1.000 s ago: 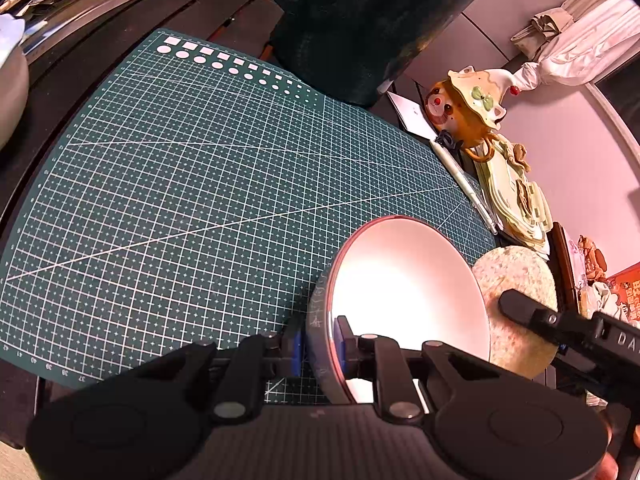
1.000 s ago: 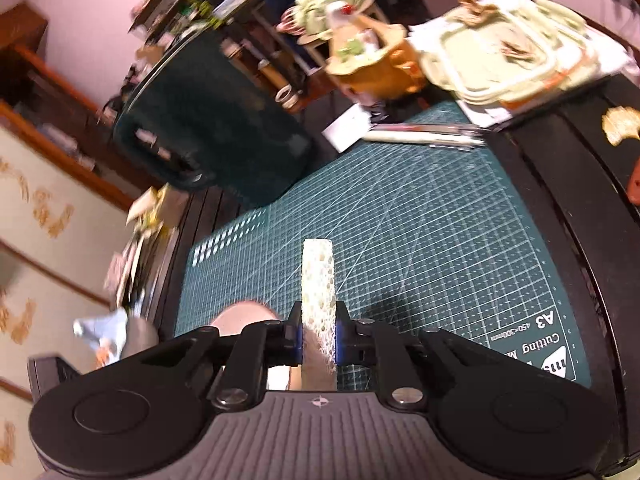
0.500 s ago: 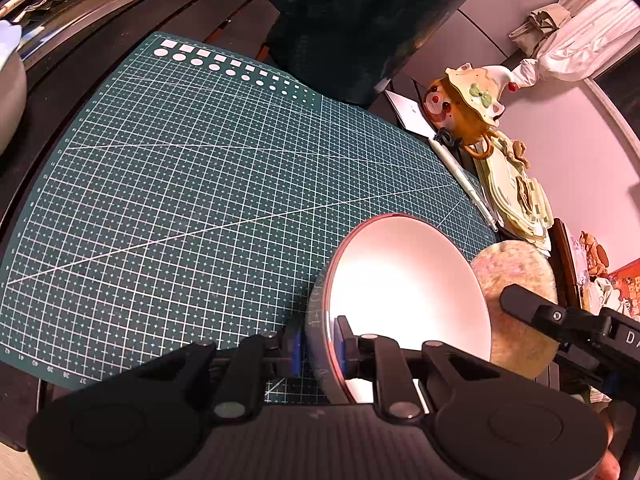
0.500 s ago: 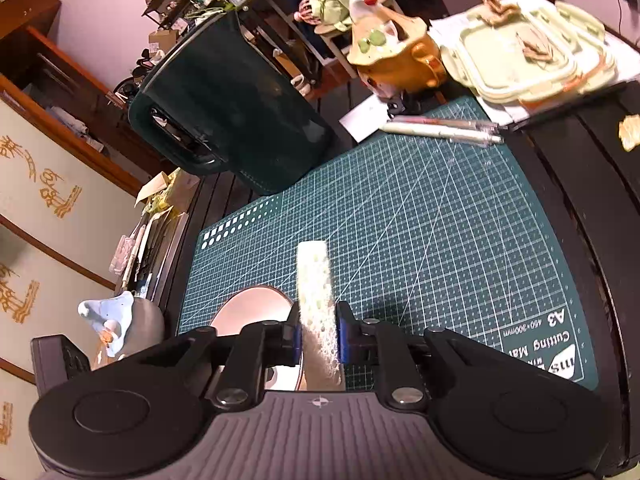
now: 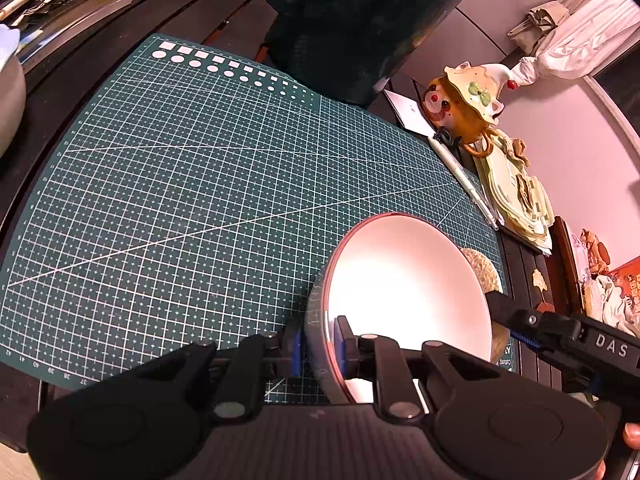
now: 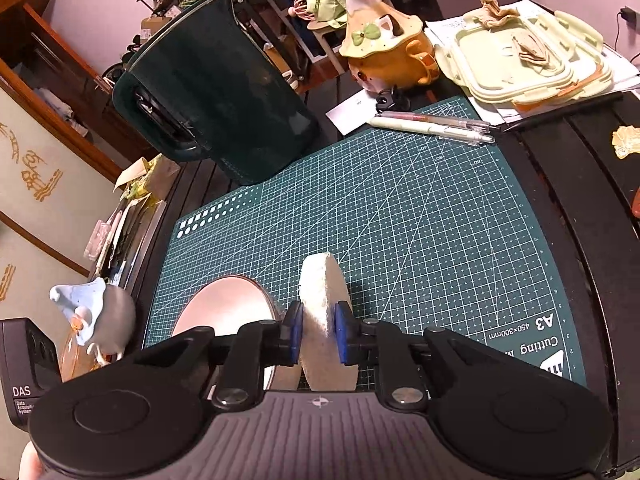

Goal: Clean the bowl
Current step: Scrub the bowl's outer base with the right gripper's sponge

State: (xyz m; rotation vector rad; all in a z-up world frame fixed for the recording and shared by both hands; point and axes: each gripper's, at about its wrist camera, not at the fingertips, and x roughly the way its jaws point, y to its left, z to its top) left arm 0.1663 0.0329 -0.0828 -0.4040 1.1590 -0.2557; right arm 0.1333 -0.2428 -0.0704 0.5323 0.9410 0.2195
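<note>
Bowl (image 5: 404,288) rim is clamped in left gripper (image 5: 319,345); sponge (image 6: 325,320) is pinched between closing jaws of right gripper (image 6: 318,334).

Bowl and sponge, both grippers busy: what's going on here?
A person holds a gripper in each hand over a cutting mat. The left gripper clamps the rim of a white bowl, tipped on edge. The right gripper grips a round sponge, its fingers closing, beside the bowl's outer side.

Dark slatted table (image 6: 592,200), green cutting mat (image 6: 400,216), dark jug (image 6: 224,92), pens (image 6: 432,126), stacked lids (image 6: 520,64)
</note>
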